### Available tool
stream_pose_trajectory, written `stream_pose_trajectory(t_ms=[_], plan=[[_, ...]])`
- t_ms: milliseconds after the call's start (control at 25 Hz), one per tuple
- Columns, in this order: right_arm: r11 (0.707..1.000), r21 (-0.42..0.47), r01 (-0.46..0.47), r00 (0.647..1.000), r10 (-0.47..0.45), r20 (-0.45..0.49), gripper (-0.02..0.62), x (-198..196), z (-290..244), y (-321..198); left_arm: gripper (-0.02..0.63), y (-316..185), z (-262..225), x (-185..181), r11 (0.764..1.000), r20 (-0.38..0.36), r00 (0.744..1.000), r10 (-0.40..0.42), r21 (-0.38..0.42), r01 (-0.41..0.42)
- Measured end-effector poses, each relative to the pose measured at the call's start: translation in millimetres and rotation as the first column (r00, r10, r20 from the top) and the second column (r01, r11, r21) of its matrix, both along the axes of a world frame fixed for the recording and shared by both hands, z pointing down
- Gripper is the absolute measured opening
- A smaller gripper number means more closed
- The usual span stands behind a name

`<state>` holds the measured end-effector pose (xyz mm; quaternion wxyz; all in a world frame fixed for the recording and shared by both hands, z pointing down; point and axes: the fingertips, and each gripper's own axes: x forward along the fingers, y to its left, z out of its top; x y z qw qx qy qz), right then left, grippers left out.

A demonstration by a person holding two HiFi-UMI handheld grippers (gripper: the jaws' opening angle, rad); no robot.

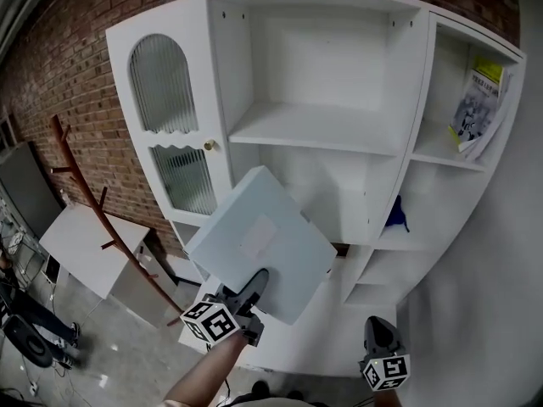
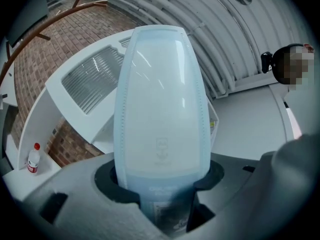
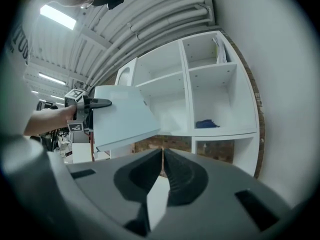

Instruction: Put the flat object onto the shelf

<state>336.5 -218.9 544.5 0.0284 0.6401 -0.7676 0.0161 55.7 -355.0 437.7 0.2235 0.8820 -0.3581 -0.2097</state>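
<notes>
One edge only of the pack (image 1: 259, 240) is clamped in your left claw (image 1: 252, 288); it hangs tilted in the air, short of the shelf (image 1: 314, 130). It may pivot, slip, or strike the shelf lip. Your right claw (image 1: 379, 333) is closed, empty.

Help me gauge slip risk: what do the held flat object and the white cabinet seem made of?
The flat object is pale blue, apparently plastic or plastic-wrapped: the left gripper view shows glossy streaks and a dotted seam along its edge. The cabinet looks like white painted or laminated board, probably wood-based: even matte faces, square edges. Its door panes resemble ribbed glass.
</notes>
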Motion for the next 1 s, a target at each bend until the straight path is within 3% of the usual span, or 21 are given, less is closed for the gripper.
stream_pose_trajectory(t_ms=[400, 720, 1000], plan=[[0.999, 0.021, -0.034, 0.999, 0.035, -0.020, 0.031, -6.8, -11.7, -12.0, 0.277, -42.9, -15.9, 17.0, 1.000, -0.065, 0.998, 0.021, -0.020, -0.023], [0.998, 0.043, -0.038, 0.999, 0.039, -0.028, 0.031, -6.1, -25.4, -27.8, 0.276, -75.0, -14.1, 37.8, 0.991, -0.173, 0.985, 0.015, -0.127, -0.037], [0.996, 0.090, 0.016, 1.000, -0.014, -0.016, 0.032, -18.2, -48.1, -50.7, 0.276, -103.2, -17.2, 51.0, 0.989, -0.156, 0.988, -0.003, -0.147, -0.020]])
